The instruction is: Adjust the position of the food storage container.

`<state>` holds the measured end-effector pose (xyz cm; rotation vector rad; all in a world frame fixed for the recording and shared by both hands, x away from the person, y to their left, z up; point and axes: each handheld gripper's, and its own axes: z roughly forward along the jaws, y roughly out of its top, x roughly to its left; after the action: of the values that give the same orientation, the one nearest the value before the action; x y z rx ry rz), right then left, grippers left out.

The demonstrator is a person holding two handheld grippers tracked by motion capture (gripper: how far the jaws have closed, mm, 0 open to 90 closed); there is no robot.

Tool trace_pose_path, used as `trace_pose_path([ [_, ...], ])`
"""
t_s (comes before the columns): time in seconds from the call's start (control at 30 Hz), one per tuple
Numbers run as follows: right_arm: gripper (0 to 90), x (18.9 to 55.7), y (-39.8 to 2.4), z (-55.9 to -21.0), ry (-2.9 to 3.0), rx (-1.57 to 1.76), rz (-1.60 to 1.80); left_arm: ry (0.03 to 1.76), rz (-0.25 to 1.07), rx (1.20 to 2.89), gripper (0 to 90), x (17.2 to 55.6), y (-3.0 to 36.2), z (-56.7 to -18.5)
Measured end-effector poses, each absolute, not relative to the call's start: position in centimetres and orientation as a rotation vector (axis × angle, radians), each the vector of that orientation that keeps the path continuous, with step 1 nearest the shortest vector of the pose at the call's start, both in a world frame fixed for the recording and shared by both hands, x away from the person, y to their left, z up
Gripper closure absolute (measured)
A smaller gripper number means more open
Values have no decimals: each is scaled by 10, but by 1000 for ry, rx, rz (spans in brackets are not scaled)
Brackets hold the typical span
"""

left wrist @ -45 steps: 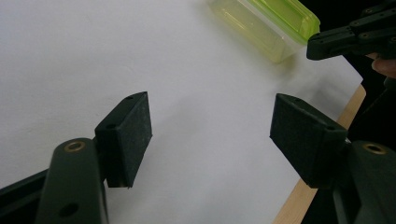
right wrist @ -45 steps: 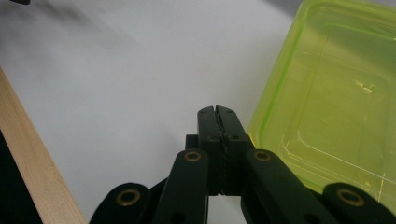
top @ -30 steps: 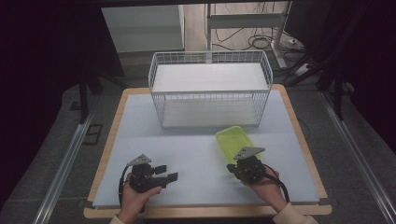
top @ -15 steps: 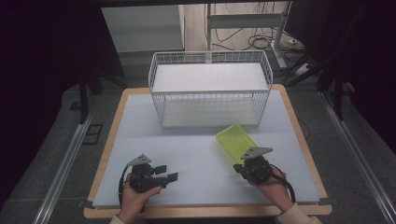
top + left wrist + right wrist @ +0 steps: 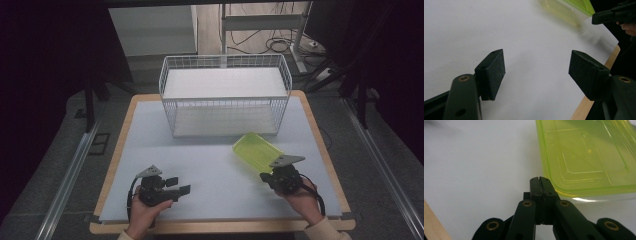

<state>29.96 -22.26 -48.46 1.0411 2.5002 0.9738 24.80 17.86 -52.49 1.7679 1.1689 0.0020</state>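
Yellow-green plastic container (image 5: pixel 257 152) lies on the white table top (image 5: pixel 210 165), in front of the white wire basket (image 5: pixel 225 100), right of centre. Right gripper (image 5: pixel 540 179) clenched, jaws pressed together with nothing between, tips just beside the container's near rim. Left gripper (image 5: pixel 536 72) released, jaws wide, low over bare table.

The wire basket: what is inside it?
Nothing shows inside the wire basket: through its mesh only its pale floor appears. The yellow-green container lies outside, in front of it, on the table.
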Motion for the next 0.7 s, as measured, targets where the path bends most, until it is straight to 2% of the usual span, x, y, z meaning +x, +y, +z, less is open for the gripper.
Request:
trace_pose_path([
  [0.7, 900, 315, -254, -481, 2427, 1143, 959, 1172, 0, 1769, 292, 248, 178, -526],
])
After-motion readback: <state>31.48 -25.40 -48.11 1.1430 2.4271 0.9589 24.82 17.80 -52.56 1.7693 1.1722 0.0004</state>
